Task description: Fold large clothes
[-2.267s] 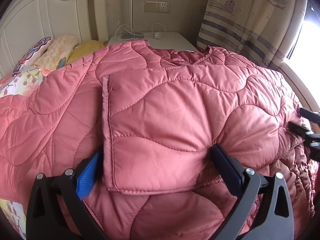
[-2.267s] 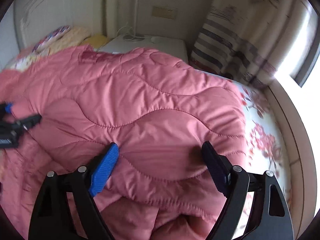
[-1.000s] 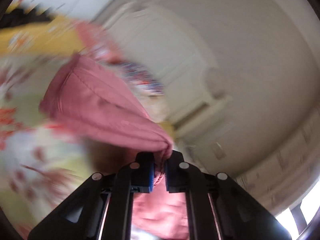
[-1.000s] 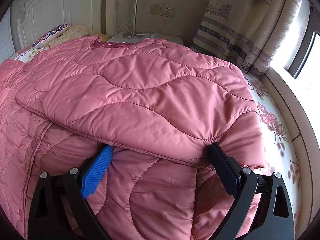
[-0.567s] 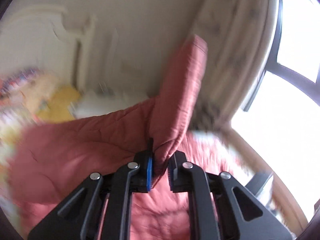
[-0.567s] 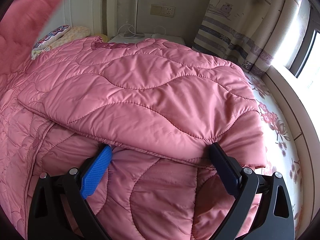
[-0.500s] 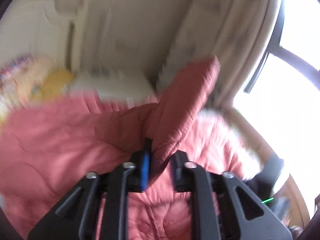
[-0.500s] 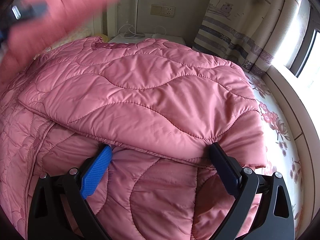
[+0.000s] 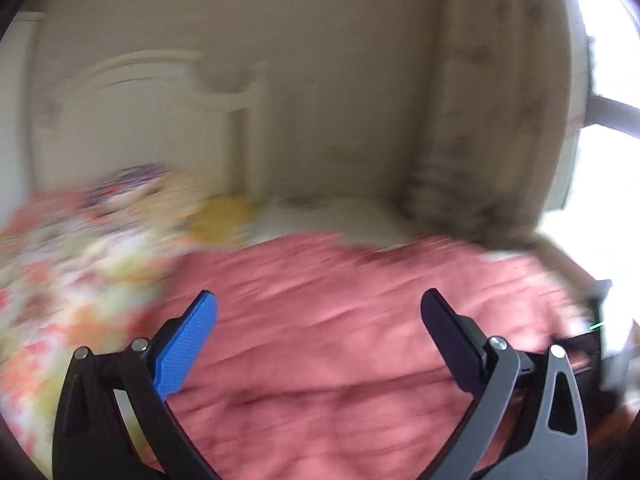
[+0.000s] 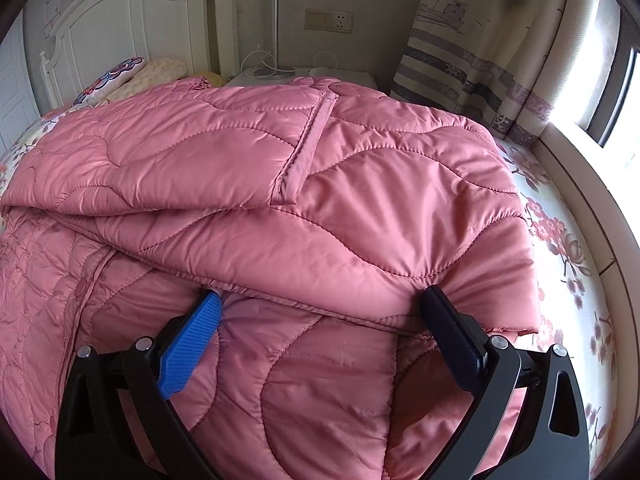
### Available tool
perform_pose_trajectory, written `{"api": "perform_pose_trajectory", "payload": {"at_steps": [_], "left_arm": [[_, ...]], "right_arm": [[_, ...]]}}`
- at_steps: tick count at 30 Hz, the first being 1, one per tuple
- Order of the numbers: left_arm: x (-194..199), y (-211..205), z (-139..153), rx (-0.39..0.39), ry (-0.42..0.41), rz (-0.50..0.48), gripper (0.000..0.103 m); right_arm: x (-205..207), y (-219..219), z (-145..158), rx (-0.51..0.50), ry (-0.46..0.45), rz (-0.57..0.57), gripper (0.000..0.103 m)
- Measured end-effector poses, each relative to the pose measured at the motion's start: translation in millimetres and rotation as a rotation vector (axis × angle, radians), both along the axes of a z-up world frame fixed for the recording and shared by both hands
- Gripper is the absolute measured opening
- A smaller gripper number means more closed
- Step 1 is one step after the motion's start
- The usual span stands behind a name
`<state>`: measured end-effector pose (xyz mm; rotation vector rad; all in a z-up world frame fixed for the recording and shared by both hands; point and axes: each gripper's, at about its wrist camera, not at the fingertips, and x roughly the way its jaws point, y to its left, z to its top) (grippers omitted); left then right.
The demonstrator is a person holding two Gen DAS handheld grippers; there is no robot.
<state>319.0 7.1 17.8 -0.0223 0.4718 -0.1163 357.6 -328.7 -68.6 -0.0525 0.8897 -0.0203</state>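
Pink quilted coat (image 10: 280,184) lies folded across the bed (image 10: 568,248) before us. Our left tongs (image 9: 318,320) are opening above it, nothing between them — our right tongs (image 10: 320,312) stand wide apart at its near folded edge.

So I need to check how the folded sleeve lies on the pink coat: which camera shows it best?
The right wrist view: sharp, with the sleeve lying across the pink coat, cuff edge plain. The left wrist view is motion-blurred; it shows the coat only as a pink smear, no sleeve to tell.
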Motion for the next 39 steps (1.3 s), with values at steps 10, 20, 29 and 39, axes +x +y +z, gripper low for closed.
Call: {"api": "perform_pose_trajectory", "payload": {"at_steps": [10,20,29,39], "left_arm": [[6.8,57.9,-49.1,-0.165,0.145,0.106,0.1],[1.8,67.3,-51.1,-0.209,0.143,0.098,0.101],[14.2,98.3,6.9,-0.37,0.055,0.038,0.101],[101.2,54.4,-68.3,-0.153,0.374,-0.065,0.099]], "right_arm": [[-38.6,-2.5,38.0,0.082,-0.138,0.036,0.082],[16.1,39.6,67.8,0.069,-0.19,0.155,0.06],[35.8,39.2,17.2,0.025,-0.068,0.136,0.063],[36.8,33.6,14.7,0.058,-0.066,0.134,0.067]]}}
